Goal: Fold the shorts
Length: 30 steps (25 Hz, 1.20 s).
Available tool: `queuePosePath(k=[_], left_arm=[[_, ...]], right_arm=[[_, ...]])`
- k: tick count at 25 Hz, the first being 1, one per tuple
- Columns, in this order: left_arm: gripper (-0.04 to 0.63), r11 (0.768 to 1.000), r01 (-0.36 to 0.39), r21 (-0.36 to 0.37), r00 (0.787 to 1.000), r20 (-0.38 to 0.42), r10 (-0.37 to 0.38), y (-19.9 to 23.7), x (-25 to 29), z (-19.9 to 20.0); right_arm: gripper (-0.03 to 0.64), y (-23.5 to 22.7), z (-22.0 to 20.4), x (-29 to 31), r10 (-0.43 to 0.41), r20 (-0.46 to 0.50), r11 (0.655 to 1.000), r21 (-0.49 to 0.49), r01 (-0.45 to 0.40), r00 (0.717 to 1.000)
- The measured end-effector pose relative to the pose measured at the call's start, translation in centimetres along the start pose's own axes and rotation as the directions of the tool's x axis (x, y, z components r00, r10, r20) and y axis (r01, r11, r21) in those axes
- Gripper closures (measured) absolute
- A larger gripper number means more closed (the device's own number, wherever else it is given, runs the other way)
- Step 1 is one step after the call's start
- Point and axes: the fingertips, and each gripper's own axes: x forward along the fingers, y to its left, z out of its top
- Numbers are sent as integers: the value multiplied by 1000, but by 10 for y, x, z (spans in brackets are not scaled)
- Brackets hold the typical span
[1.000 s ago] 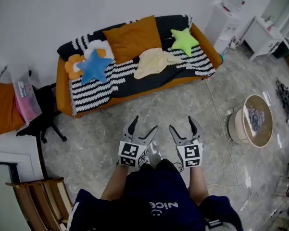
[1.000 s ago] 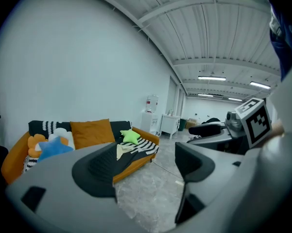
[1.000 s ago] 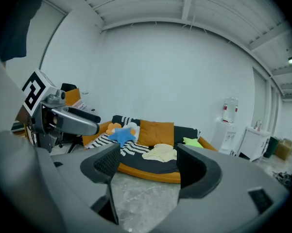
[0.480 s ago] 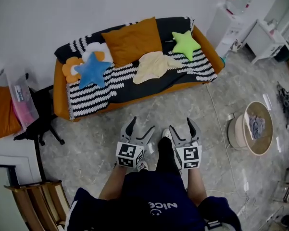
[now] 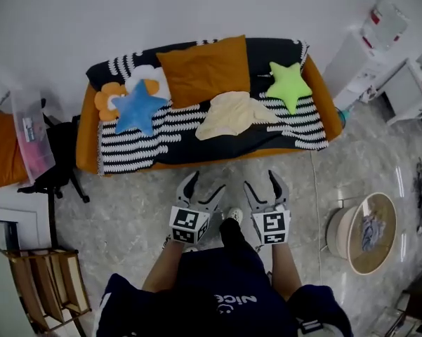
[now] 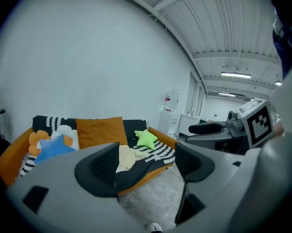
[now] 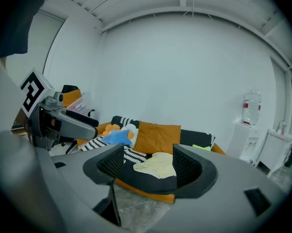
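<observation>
The cream shorts [image 5: 232, 114] lie crumpled on the striped blanket in the middle of the orange sofa [image 5: 89, 140]. They also show in the left gripper view [image 6: 127, 157] and in the right gripper view [image 7: 158, 164]. My left gripper [image 5: 206, 182] and right gripper [image 5: 260, 181] hang side by side over the floor, short of the sofa's front edge and apart from the shorts. The left gripper [image 6: 148, 163] is open and empty. The right gripper [image 7: 146, 167] is open with its jaws closing, and nothing is between them.
On the sofa are an orange cushion [image 5: 207, 69], a blue star pillow [image 5: 137, 107] and a green star pillow [image 5: 290, 84]. A round basket [image 5: 351, 220] with cloth stands at the right, a black chair [image 5: 56, 163] at the left, a wooden rack [image 5: 45, 293] lower left.
The person has walked towards the sofa with both grippers held out in front. The sofa now lies closer and more centred, and the basket has slid to the lower right.
</observation>
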Motion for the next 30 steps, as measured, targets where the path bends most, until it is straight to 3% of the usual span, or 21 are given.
queuePosePath(k=[6, 16, 25, 30], left_arm=[[239, 996, -82, -32, 997, -18, 82, -1, 64, 12], [241, 989, -140, -52, 990, -39, 138, -4, 106, 17], [273, 984, -166, -58, 985, -65, 162, 14, 121, 9], [276, 991, -107, -75, 991, -93, 99, 33, 143, 7]], right_arm=[[313, -52, 6, 47, 92, -8, 994, -56, -92, 996], [322, -90, -9, 75, 132, -63, 989, -61, -136, 989], [331, -98, -27, 86, 114, -114, 993, -5, -115, 987], [334, -108, -28, 106, 77, -125, 996, 63, -70, 989]])
